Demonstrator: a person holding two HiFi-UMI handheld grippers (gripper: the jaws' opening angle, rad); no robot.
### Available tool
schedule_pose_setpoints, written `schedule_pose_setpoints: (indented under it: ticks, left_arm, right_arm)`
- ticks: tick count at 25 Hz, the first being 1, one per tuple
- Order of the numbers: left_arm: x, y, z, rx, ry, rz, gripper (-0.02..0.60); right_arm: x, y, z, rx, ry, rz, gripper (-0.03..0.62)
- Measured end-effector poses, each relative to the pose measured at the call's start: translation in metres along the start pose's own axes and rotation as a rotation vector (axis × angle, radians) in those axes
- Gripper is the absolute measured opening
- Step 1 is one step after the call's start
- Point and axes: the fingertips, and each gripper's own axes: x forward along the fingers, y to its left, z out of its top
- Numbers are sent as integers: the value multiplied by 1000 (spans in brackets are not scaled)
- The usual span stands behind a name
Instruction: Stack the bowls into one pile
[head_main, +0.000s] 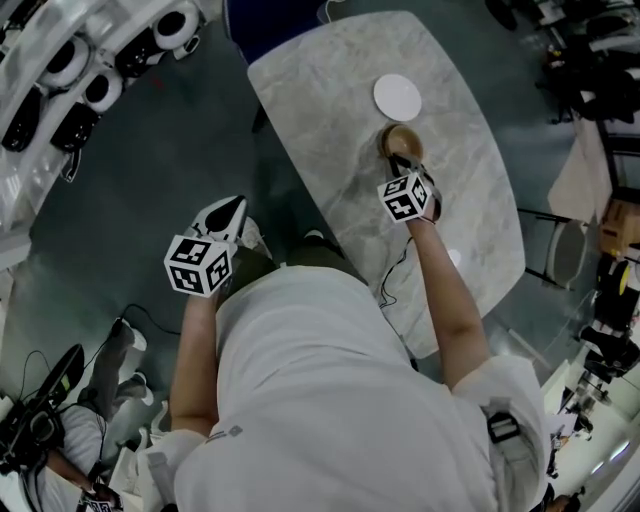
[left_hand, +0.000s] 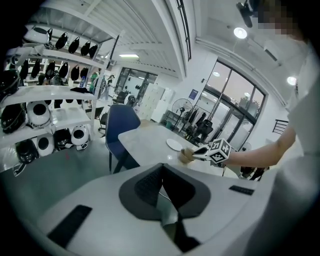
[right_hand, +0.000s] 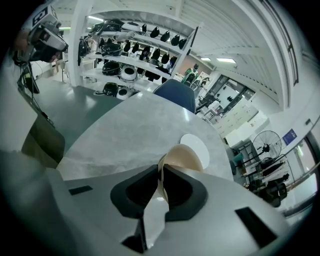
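Right gripper (head_main: 403, 165) is over the marble tabletop (head_main: 320, 110), its jaws closed on the rim of a tan bowl (head_main: 401, 140). The right gripper view shows the rim pinched thin between the pads, with the bowl tilted. A white bowl (head_main: 398, 97) sits on the tabletop just beyond the tan bowl, and the two are apart. Left gripper (head_main: 228, 212) is held off the tabletop's edge, above the grey floor (head_main: 150, 170). Its jaws are together with nothing between them. A blue chair (left_hand: 120, 120) stands at the tabletop's far end.
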Motion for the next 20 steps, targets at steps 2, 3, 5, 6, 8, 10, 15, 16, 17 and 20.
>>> schedule_pose_setpoints:
  ticks: [2,3,5,6,8,10,15,16,17,20]
  left_arm:
    - [-2,2,-1,-6,-1,9,2]
    - [-3,3,-1,-9,-1,13,3]
    - [-5,5,-1,-14,-2,20,2]
    - [-5,5,-2,-17,-2,24,2]
    - [-6,5,-3,-20,-1,30,2]
    - [-7,3,-3,-22,0,35,2]
    - [-6,6,-4,-26,0,43,2]
    - [-6,6,-4,-27,1,45,2]
    - [-6,5,-4,-28,2,46,2]
    - [-4,2,-3,-29,4,48,2]
  right_arm:
    - [3,1,3,-5,0,8,44]
    - [4,1,4,-8,0,12,44]
    - [7,1,6,-10,2,17,44]
    - [8,1,6,-8,2,20,44]
    - [10,0,6,-3,2,25,44]
    - [11,-1,5,2,4,29,44]
    - [18,-1,4,5,16,42,44]
    - [19,0,3,5,20,46,44]
    - [20,-1,1,5,22,48,44]
    - [20,-5,-1,5,25,50,44]
